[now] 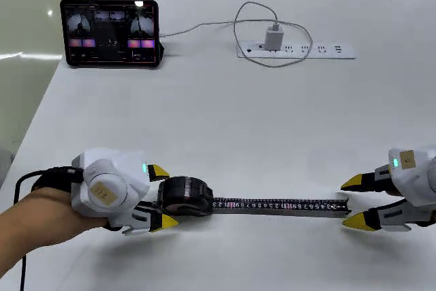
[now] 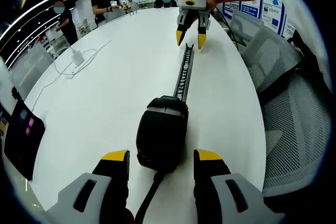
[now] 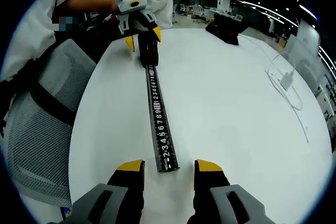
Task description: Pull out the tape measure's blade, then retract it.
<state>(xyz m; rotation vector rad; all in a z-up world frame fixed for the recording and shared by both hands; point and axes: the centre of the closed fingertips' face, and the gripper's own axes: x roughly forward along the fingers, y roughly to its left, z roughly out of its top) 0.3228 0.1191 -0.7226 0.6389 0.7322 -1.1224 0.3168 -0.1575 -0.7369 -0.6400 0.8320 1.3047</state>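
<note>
the tape measure (image 1: 185, 196) lay on the white desk (image 1: 272, 134), blade (image 1: 279, 205) drawn out. the left gripper (image 1: 164, 195) was released, straddling its case; the right gripper (image 1: 352, 202) was released around the blade's tip.

Black tape measure (image 1: 185, 196) on table, blade (image 1: 279, 205) extended flat.

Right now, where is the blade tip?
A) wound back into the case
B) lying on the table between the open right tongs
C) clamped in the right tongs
B: the blade lies flat on the table, and its tip sits between the tips of the right tongs, which are spread and not touching it.
</note>
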